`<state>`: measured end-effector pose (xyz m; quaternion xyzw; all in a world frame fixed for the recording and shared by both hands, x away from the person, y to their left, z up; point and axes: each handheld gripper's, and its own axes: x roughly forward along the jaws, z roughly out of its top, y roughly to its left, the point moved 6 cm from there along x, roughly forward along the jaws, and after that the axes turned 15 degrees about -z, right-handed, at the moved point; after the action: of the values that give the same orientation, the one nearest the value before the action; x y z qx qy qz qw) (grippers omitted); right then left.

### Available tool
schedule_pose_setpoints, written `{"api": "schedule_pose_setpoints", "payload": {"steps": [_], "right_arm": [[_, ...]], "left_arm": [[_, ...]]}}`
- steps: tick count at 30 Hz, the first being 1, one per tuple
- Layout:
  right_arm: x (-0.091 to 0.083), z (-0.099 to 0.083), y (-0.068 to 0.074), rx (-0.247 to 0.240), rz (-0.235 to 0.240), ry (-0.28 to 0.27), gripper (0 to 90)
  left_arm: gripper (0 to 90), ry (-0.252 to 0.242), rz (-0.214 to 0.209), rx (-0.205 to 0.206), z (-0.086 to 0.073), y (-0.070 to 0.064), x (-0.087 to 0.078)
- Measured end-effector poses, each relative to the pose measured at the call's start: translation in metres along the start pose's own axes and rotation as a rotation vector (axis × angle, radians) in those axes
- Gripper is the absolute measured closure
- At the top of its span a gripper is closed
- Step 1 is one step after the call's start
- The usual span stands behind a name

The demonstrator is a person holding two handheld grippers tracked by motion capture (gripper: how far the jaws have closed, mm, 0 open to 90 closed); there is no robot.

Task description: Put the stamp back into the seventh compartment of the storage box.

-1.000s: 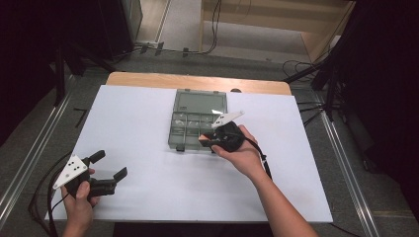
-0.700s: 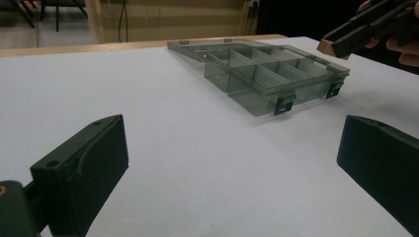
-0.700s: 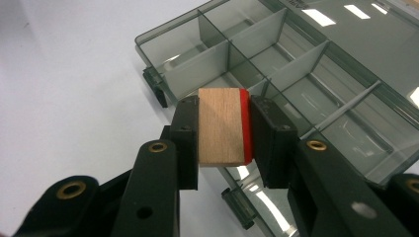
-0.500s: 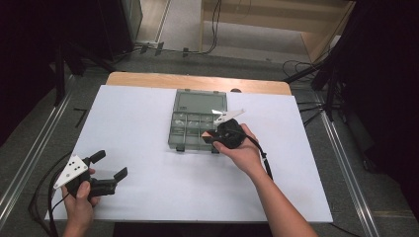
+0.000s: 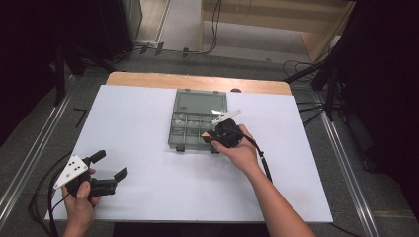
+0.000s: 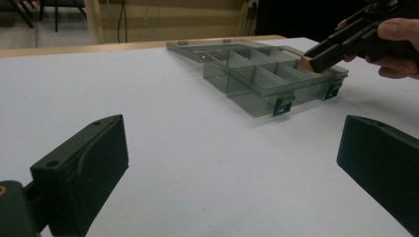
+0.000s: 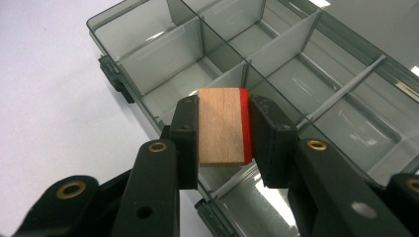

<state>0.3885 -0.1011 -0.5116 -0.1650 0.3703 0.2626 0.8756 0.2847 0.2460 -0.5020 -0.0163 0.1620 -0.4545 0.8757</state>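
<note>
The right gripper [image 7: 222, 136] hangs over the near row of the smoky transparent plastic compartment box [image 7: 276, 64], apparently so that its load can be lowered straight into one of the open cells below. Its jaws are pressed in on a small flat wooden block with one red-painted side [image 7: 222, 126], the red face against one pad and bare wood against the other. The block sits above the divider walls, not yet inside a cell. The left gripper [image 5: 106, 173] rests well away from the box, over the white table cover [image 5: 148, 123], probably parked while it has no part to play; its jaws stand wide apart and grip nothing.
</note>
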Motion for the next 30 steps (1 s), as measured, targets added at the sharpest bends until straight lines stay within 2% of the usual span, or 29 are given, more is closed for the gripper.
{"api": "schedule_pose_setpoints", "payload": {"steps": [8, 16, 21, 23, 25, 30], "right_arm": [[0.005, -0.002, 0.002, -0.014, 0.007, 0.021, 63.0], [-0.002, 0.002, 0.004, 0.003, 0.016, -0.025, 35.4], [-0.006, 0.003, 0.001, 0.048, 0.014, -0.063, 18.5], [-0.009, 0.003, 0.0, 0.063, 0.028, -0.085, 16.1], [-0.011, 0.002, 0.0, 0.087, 0.037, -0.1, 14.7], [-0.017, -0.001, 0.0, 0.086, 0.031, -0.125, 8.7]], "left_arm": [[0.0, -0.002, -0.003, 0.004, 0.001, -0.001, 0.001], [0.0, 0.003, -0.004, 0.005, 0.001, -0.002, 0.004], [0.0, 0.005, -0.009, 0.003, 0.007, -0.006, 0.008], [0.0, -0.01, -0.024, -0.003, 0.011, -0.009, 0.011], [0.0, 0.002, -0.024, 0.018, 0.013, -0.011, 0.015], [0.0, 0.027, -0.041, 0.034, 0.014, -0.016, 0.026]]}}
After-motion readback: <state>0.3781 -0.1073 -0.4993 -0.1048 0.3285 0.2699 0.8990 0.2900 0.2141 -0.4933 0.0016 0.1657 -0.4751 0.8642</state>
